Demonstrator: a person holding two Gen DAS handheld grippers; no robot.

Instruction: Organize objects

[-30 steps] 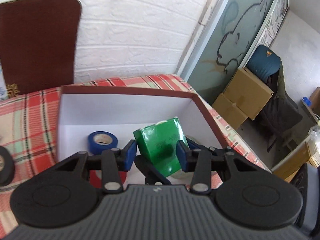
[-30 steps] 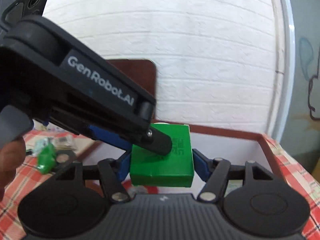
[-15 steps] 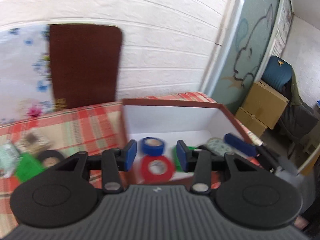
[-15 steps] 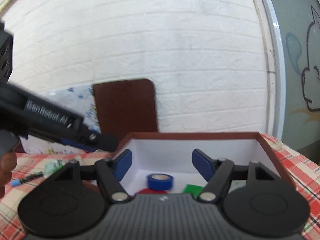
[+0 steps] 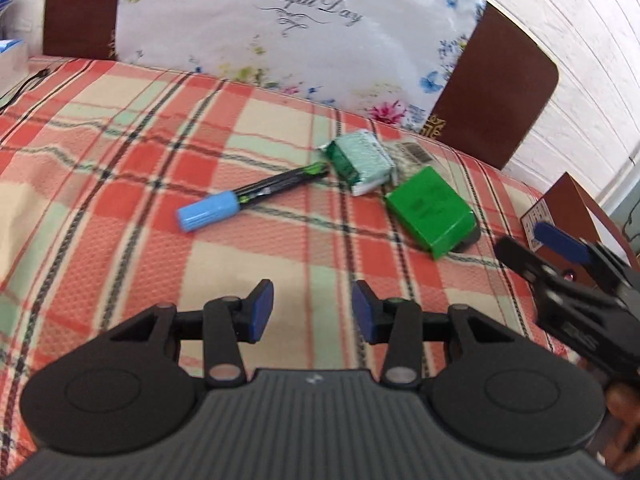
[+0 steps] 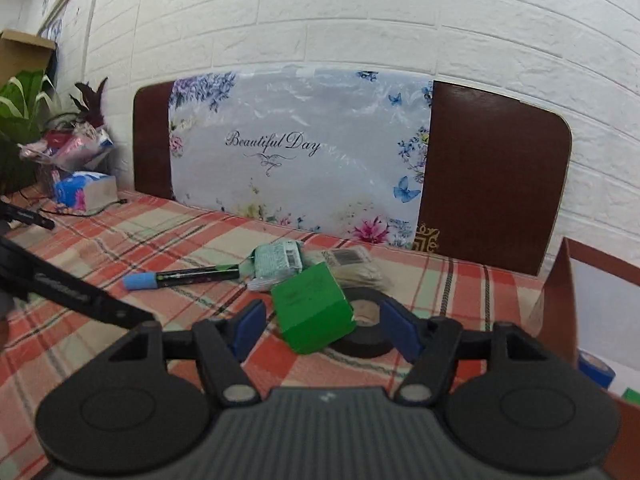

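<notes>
A green box (image 5: 432, 210) lies on the plaid cloth (image 5: 120, 208), leaning on a black tape roll (image 6: 366, 330); the box also shows in the right wrist view (image 6: 314, 312). Beside it lie a pale green packet (image 5: 360, 160) and a black marker with a blue cap (image 5: 248, 200). My left gripper (image 5: 313, 312) is open and empty, above the cloth, short of these things. My right gripper (image 6: 322, 328) is open, its jaws on either side of the green box without gripping it. The brown box (image 6: 560, 300) stands at the right, with a blue tape roll (image 6: 596, 372) inside.
A floral "Beautiful Day" board (image 6: 296, 148) on a brown headboard (image 6: 492, 176) backs the cloth against the white brick wall. A tissue pack (image 6: 86, 190), bags and a plant (image 6: 20, 108) stand at the far left. A clear packet (image 6: 352, 264) lies behind the green box.
Both grippers have swung left, away from the brown box, to the loose things on the cloth. The green box that the right gripper held a second ago now lies inside the brown box.
</notes>
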